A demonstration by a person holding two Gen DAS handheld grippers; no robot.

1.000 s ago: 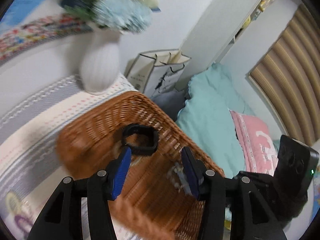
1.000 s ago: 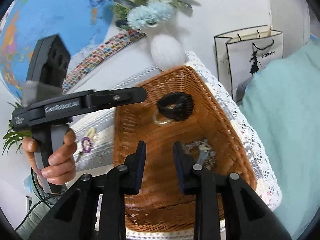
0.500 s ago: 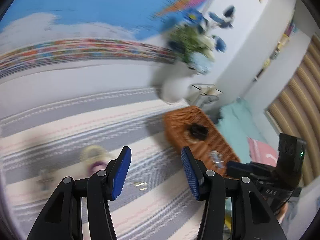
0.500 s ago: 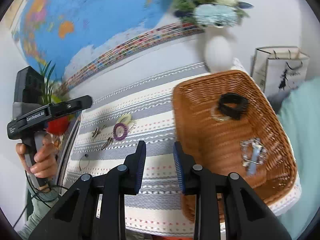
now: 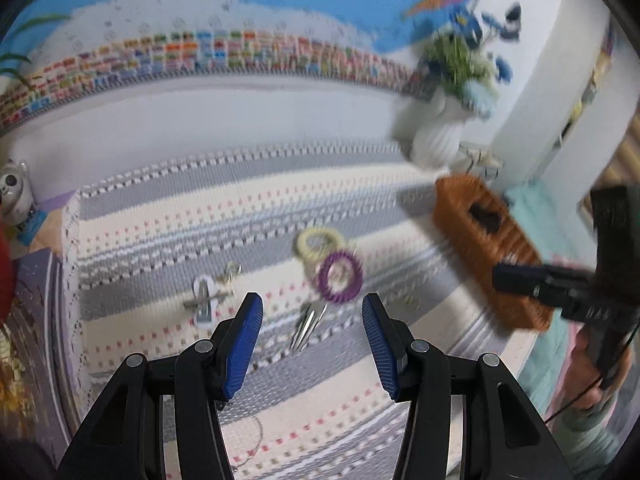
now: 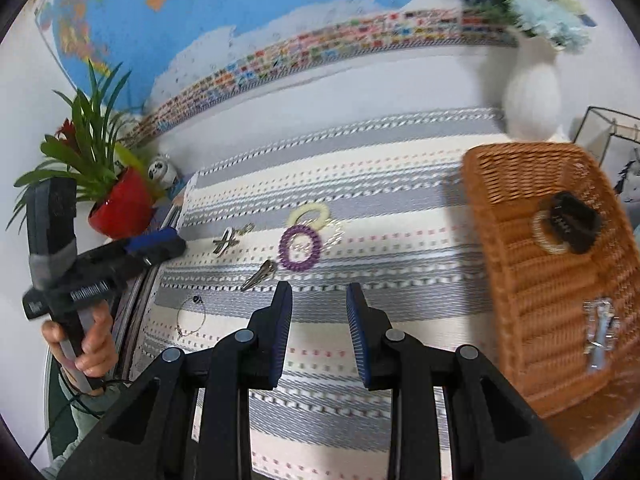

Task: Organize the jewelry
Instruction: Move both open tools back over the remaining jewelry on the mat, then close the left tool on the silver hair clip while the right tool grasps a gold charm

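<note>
On the striped cloth lie a purple coil ring (image 5: 340, 277) (image 6: 300, 247), a pale yellow coil ring (image 5: 319, 241) (image 6: 309, 213), a silver clip (image 5: 308, 326) (image 6: 259, 275), a white clip (image 5: 205, 298) (image 6: 226, 240) and a thin chain bracelet (image 6: 191, 315). The wicker basket (image 6: 516, 280) (image 5: 460, 216) on the right holds a black band (image 6: 573, 222), a pale ring (image 6: 549, 236) and a silver piece (image 6: 599, 330). My left gripper (image 5: 312, 340) is open and empty, just short of the silver clip. My right gripper (image 6: 318, 320) is open and empty above the cloth, left of the basket.
A white vase with flowers (image 6: 532, 96) (image 5: 438, 138) stands behind the basket. A red pot with a plant (image 6: 120, 208) and a small panda figure (image 6: 162, 172) stand at the cloth's far left. A world map covers the wall. A white paper bag (image 6: 612, 136) stands at the right.
Both grippers have swung left, away from the basket and over the cloth with the loose pieces. Both stay open and empty.
</note>
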